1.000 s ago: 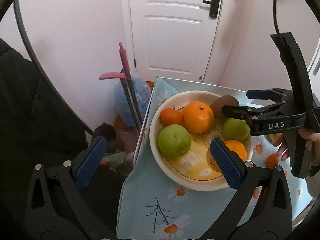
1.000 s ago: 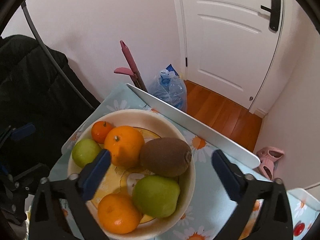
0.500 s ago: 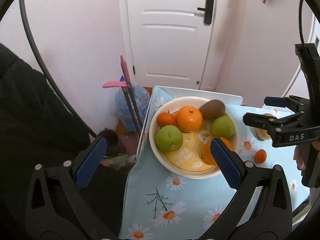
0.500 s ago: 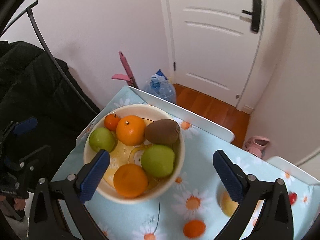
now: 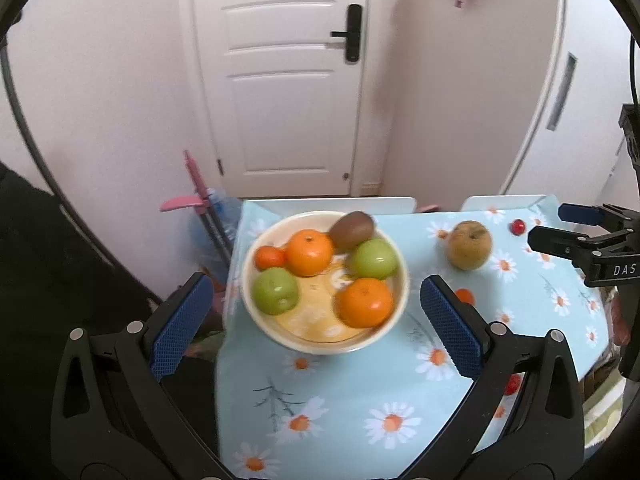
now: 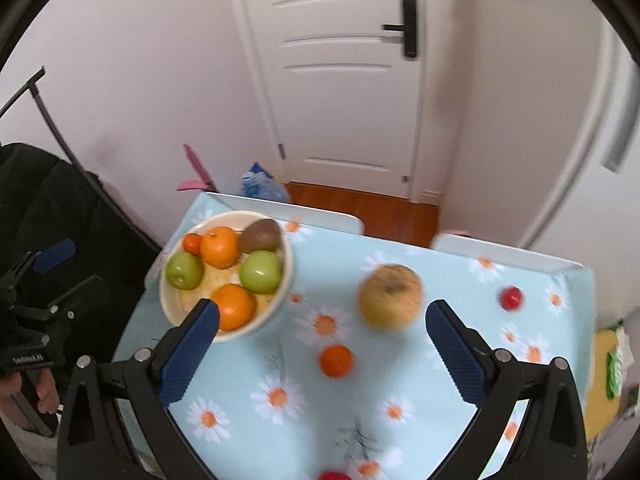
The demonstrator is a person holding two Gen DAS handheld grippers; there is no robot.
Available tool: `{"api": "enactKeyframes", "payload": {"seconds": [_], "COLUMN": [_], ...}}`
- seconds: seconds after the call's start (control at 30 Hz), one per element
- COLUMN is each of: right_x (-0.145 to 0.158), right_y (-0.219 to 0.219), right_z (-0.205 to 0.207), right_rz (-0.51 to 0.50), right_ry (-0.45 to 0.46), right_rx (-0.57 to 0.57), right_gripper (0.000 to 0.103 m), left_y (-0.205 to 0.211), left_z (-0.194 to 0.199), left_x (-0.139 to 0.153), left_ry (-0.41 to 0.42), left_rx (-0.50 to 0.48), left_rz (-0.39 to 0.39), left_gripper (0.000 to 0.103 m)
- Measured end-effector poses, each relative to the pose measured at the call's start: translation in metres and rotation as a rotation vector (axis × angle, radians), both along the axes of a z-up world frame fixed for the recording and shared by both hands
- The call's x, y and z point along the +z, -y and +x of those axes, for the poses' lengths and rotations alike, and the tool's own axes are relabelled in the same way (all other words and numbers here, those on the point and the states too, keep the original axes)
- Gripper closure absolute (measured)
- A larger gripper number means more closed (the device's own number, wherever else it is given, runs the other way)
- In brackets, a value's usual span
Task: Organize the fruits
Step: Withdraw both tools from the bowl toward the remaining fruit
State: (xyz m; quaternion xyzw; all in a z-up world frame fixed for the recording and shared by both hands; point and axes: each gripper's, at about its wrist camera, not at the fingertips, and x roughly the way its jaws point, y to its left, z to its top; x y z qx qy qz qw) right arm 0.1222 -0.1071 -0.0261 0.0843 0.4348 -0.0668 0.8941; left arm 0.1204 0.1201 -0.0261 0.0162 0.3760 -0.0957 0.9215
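Note:
A cream bowl (image 5: 396, 312) (image 6: 286, 276) on the daisy tablecloth holds two oranges, two green apples, a small tangerine and a kiwi (image 5: 352, 230). A brown pear (image 5: 469, 245) (image 6: 390, 295), a small tangerine (image 6: 336, 360) and a red fruit (image 6: 511, 298) lie on the cloth to the bowl's right. My left gripper (image 5: 316, 328) hangs open above the bowl's near side, empty. High over the cloth, between bowl and pear, my right gripper (image 6: 322, 350) is open and empty too.
The table (image 5: 360, 400) ends at its left edge beside a dark coat (image 5: 60, 272), a water jug (image 6: 260, 186) and pink handles. A white door (image 5: 280, 80) stands behind. Another red fruit (image 6: 334, 475) lies at the near edge.
Both grippers have pulled back and up from the bowl. The right one also swung right, so the pear, tangerine and red fruit have come into view.

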Motion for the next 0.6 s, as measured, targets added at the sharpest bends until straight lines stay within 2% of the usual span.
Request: {"api": "enactKeyframes", "payload": {"seconds": [0.3, 0.6], "right_x": [0.008, -0.003], "right_y": [0.041, 0.094], "right_z": [-0.051, -0.073], "right_rz": [-0.034, -0.055], "right_ry": [0.019, 0.012], "right_rx": [-0.094, -0.054], "right_gripper": [0.0, 0.0], "left_y": [0.041, 0.087], "left_z": [-0.009, -0.03], "left_x": [0.003, -0.007], "left_ry": [0.01, -0.03], "left_rx": [-0.049, 0.052], "left_rz": [-0.012, -0.005], "left_gripper": [0.0, 0.0]}}
